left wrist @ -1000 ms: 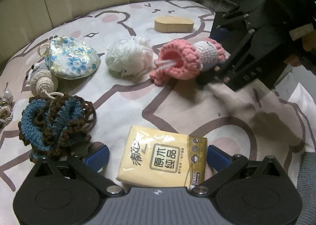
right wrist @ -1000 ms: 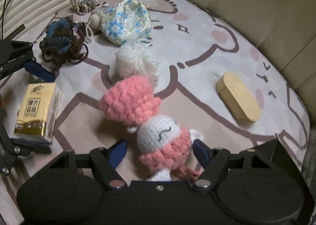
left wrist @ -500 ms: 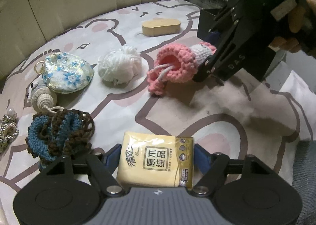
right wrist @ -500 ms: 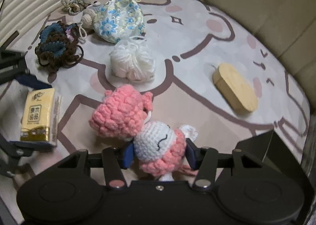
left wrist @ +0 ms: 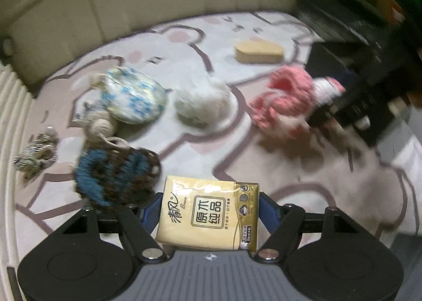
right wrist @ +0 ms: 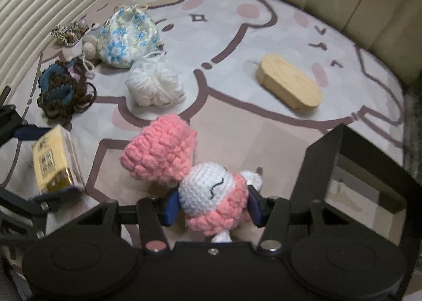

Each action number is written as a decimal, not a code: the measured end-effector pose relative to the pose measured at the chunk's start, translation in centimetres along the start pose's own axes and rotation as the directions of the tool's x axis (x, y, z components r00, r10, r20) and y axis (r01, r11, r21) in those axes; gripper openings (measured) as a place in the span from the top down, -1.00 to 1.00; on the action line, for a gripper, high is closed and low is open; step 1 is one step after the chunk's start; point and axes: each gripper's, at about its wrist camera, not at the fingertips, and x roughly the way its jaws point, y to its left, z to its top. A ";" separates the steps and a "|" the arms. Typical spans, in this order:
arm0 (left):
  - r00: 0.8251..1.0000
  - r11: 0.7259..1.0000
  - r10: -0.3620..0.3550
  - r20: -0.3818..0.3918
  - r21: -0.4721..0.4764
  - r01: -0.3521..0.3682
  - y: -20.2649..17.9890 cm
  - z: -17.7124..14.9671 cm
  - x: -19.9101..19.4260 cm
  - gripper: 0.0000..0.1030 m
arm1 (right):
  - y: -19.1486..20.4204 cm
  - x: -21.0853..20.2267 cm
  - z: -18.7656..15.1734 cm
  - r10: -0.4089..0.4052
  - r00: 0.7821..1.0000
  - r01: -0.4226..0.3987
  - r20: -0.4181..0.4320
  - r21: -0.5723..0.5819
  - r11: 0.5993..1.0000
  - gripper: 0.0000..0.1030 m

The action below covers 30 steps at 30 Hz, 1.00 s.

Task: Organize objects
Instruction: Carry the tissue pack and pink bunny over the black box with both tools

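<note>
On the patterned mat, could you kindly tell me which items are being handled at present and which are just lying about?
In hand:
- tissue pack, clamped in the left hand-held gripper
- pink crochet doll, clamped in the right hand-held gripper

Lying about:
- white yarn ball
- floral pouch
- blue-brown crochet piece
- wooden oval block
- black box

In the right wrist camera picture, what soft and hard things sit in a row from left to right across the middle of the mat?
Blue and brown crochet piece → white yarn ball → wooden oval block.
</note>
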 end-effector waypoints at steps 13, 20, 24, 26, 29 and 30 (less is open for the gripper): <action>0.992 0.992 0.089 0.087 -0.097 -0.080 -0.1 3.2 -5.8 -0.45 | -0.8 -6.3 -0.6 -0.045 0.993 0.035 0.113 0.088 0.995 -0.02; 0.984 0.979 0.133 0.121 -0.169 -0.111 -0.4 4.0 -8.3 -0.45 | -0.4 -9.2 -1.4 -0.083 0.984 0.062 0.158 0.134 0.989 -0.02; 0.980 0.972 0.149 0.133 -0.200 -0.121 -0.6 4.4 -9.6 -0.45 | -0.6 -10.9 -2.1 -0.108 0.977 0.074 0.187 0.176 0.982 -0.02; 0.978 0.969 0.156 0.141 -0.215 -0.124 -0.6 4.6 -10.3 -0.45 | -0.7 -11.8 -2.4 -0.120 0.972 0.078 0.204 0.202 0.976 -0.02; 0.975 0.965 0.164 0.152 -0.231 -0.127 -0.9 5.2 -11.2 -0.45 | -1.0 -13.1 -2.9 -0.132 0.965 0.077 0.225 0.238 0.968 -0.02; 0.974 0.964 0.165 0.155 -0.235 -0.126 -0.9 5.4 -11.5 -0.45 | -1.1 -13.4 -3.0 -0.135 0.964 0.075 0.231 0.250 0.965 -0.02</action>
